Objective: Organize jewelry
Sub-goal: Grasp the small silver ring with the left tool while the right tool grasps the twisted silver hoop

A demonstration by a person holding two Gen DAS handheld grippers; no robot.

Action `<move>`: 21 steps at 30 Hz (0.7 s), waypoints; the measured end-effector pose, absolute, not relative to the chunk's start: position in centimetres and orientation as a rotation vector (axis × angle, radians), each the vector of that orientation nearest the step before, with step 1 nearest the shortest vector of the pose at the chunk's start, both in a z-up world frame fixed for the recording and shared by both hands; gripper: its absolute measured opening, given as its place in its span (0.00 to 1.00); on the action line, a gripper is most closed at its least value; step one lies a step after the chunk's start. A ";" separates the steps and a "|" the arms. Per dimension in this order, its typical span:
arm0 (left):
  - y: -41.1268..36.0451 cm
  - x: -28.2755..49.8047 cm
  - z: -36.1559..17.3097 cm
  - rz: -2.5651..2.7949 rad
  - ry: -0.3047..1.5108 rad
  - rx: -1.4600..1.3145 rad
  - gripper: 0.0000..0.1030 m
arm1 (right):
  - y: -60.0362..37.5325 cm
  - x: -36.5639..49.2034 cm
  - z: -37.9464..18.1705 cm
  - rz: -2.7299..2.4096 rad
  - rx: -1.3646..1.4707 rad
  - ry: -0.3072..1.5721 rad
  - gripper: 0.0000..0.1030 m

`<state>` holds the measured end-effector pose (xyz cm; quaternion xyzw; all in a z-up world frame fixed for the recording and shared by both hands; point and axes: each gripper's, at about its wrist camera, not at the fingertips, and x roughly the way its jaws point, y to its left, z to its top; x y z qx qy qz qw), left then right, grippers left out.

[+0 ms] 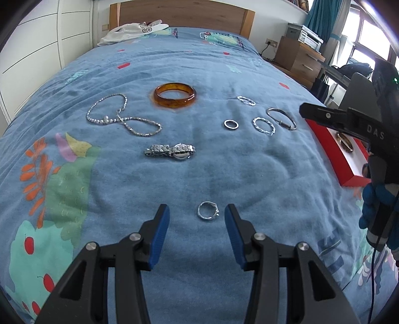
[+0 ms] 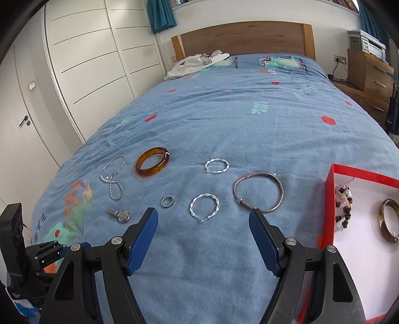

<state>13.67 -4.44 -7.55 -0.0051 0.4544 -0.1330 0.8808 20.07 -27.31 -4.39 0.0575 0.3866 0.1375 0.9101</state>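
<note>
Lying spread over a blue patterned bedspread (image 1: 224,174), the jewelry is easiest placed from the amber bangle (image 1: 174,95). Just left of that bangle curls a sparkling chain necklace (image 1: 122,116); nearer the camera than the bangle lies a silver watch (image 1: 172,151). Off to the bangle's right sit a small plain ring (image 1: 230,124), two twisted silver hoops (image 1: 263,125) (image 1: 246,100) and a thin silver bracelet (image 1: 281,119). Well right of the bangle, at the bed's edge, stands a red box (image 2: 331,199) with a white inside, holding a beaded piece (image 2: 343,206) and a brown bangle (image 2: 389,220). The left gripper (image 1: 197,231) hangs low over the bedspread, its blue pads about half apart and gripping nothing; a small silver ring (image 1: 208,210) lies on the cloth just ahead of the gap, well on the near side of the bangle. The right gripper (image 2: 203,233) has its pads spread wide and empty, with one twisted hoop and the silver bracelet just beyond its tips. A white garment (image 1: 134,31) lies by the wooden headboard (image 1: 182,15), far behind the bangle.
</note>
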 end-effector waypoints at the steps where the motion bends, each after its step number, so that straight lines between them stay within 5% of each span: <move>1: -4.5 13.7 -7.6 -0.278 0.947 -0.010 0.43 | -27.3 20.3 -4.4 0.284 0.118 0.798 0.73; 21: -5.2 14.6 -9.3 -0.289 0.972 -0.004 0.43 | -26.6 24.2 -6.7 0.303 0.128 0.839 0.71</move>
